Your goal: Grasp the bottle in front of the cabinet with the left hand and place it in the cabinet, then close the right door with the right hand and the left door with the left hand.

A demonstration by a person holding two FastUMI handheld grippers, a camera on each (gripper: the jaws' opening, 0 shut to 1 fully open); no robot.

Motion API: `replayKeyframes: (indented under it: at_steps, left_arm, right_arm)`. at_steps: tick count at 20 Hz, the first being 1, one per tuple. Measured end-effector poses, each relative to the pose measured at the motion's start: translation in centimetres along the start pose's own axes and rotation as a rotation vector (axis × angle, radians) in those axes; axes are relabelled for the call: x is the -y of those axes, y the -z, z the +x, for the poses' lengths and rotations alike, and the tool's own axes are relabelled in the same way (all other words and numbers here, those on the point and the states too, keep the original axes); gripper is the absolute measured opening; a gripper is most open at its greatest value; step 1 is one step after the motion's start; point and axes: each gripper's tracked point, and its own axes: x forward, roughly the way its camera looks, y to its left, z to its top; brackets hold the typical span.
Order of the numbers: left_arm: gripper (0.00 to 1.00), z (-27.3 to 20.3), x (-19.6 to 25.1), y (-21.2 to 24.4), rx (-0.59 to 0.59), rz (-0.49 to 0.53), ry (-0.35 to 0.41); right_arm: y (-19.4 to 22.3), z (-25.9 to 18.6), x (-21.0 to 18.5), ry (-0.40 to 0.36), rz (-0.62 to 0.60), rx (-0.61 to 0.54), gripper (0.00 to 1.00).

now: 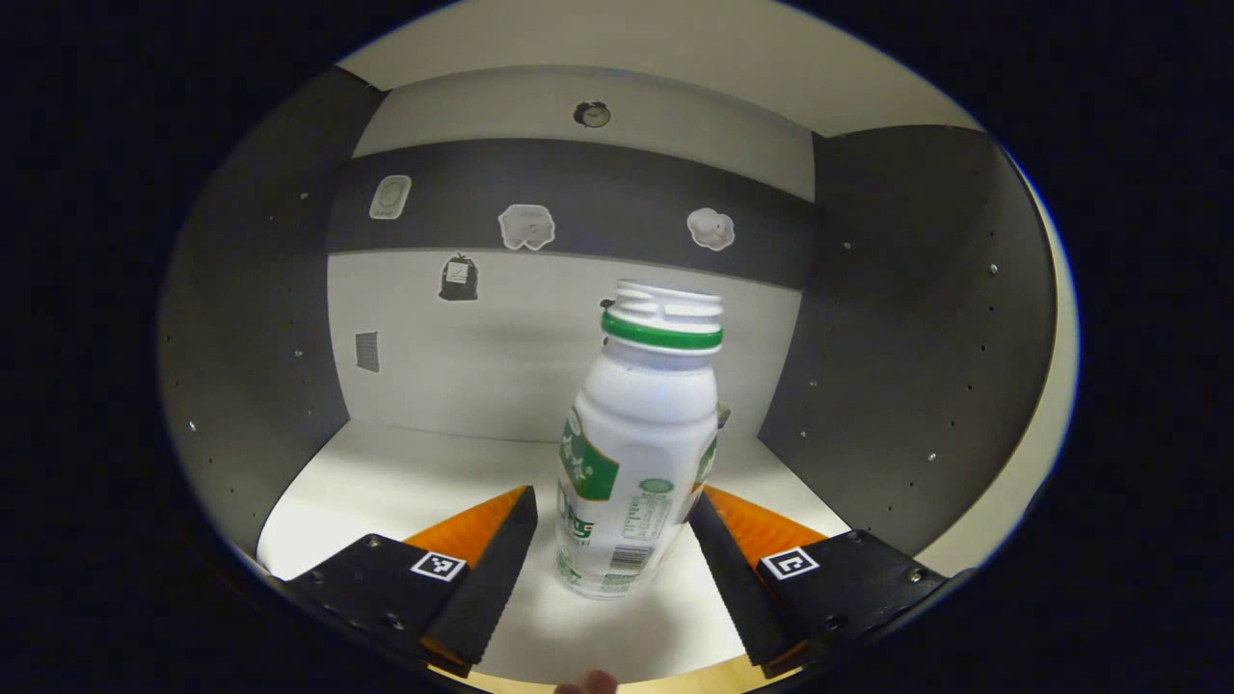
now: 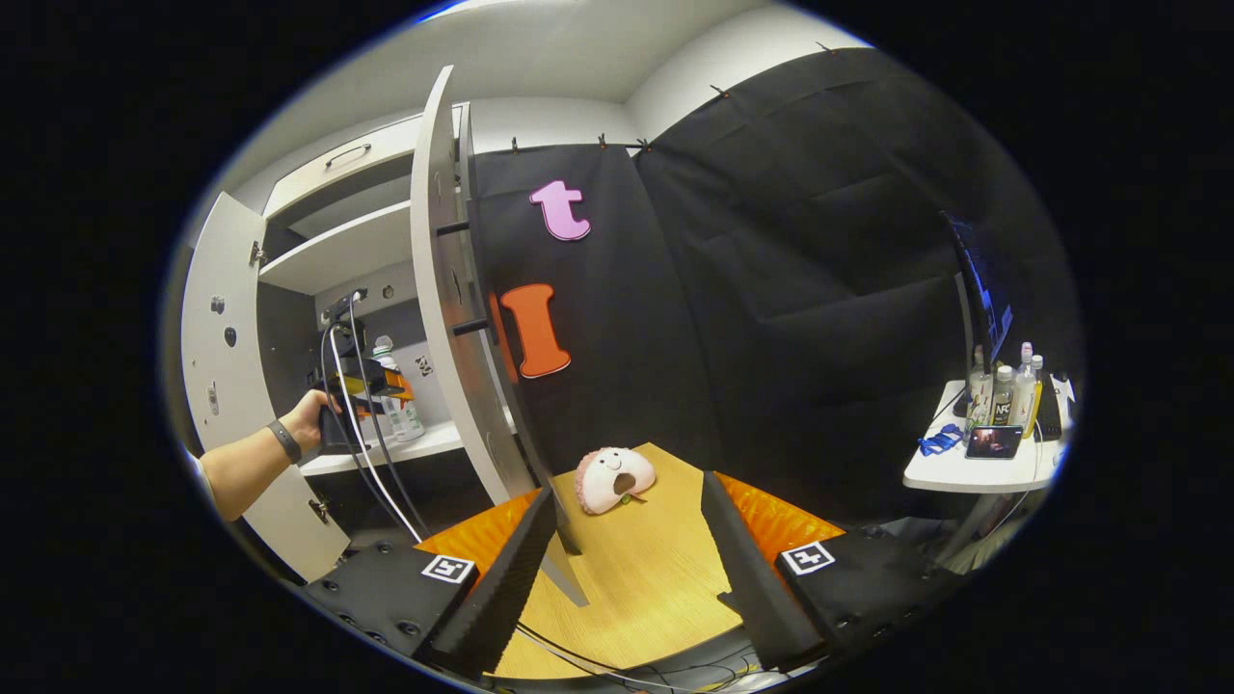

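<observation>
A white bottle [image 1: 636, 453] with a green neck ring and no cap stands on the white shelf [image 1: 386, 482] inside the cabinet. My left gripper [image 1: 612, 501] is open around it, with a finger on each side of its lower body and a small gap at the left finger. In the right gripper view, a hand holds the left gripper [image 2: 371, 386] inside the cabinet, next to the bottle [image 2: 397, 400]. The right door [image 2: 443, 289] and left door [image 2: 217, 386] both stand open. My right gripper [image 2: 629, 485] is open and holds nothing, over the wooden table [image 2: 636, 578] by the right door's lower edge.
Dark side walls [image 1: 897, 337] and a pale back panel [image 1: 540, 337] with stickers close in the cabinet bay. A plush toy [image 2: 613, 478] lies on the wooden table. Cables [image 2: 366, 463] hang from the left gripper. A side table [image 2: 974, 472] with bottles stands at the far right.
</observation>
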Motion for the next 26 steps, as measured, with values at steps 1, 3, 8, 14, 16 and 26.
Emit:
replayKeyframes:
  at_steps: [1,3,8,14,16,26]
  left_arm:
    - [0.96,-0.3,0.0,-0.1,0.016,-0.021,-0.002]
    - [0.96,-0.7,-0.3,-0.7,0.049,-0.046,-0.001]
    - [0.96,-4.5,1.2,-4.1,0.189,-0.059,0.083]
    - [0.98,-11.7,2.8,-7.7,0.329,-0.018,0.152]
    - [0.96,-15.0,3.7,-7.8,0.347,-0.025,0.18]
    - [0.96,-26.8,2.5,-3.0,0.416,-0.006,0.178]
  right_arm:
    - [0.0,-0.1,0.1,0.002,-0.001,-0.002,0.99]
    - [-0.1,-0.1,0.2,0.004,-0.002,-0.004,0.99]
    - [-0.2,-0.5,0.2,-0.005,-0.009,-0.002,0.99]
    - [0.2,-0.9,-0.9,-0.045,-0.03,-0.021,0.99]
    - [0.3,-1.1,-1.4,-0.066,-0.035,-0.026,0.99]
    - [0.0,-1.6,-5.5,-0.195,-0.068,-0.029,0.99]
